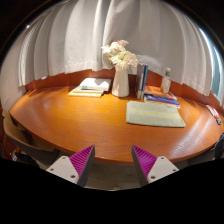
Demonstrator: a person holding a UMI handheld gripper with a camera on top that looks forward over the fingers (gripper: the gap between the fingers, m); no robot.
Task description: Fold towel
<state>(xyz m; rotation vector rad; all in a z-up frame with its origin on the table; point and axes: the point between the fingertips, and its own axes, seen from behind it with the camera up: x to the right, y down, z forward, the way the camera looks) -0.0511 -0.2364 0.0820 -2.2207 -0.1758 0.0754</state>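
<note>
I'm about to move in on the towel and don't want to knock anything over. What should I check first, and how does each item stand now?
1. Fingers open: ok, the pads stand apart with nothing between them.
2. Towel in view: ok, it lies flat on the table, beyond the fingers and a bit to the right.
3. Path to the towel free: ok, only bare tabletop lies between.
4. Towel clear of the vase: ok, the vase stands behind its left corner, apart from it.
5. Books off the towel: cannot tell, they sit right at its far edge.
6. Towel already folded: cannot tell from here.
</note>
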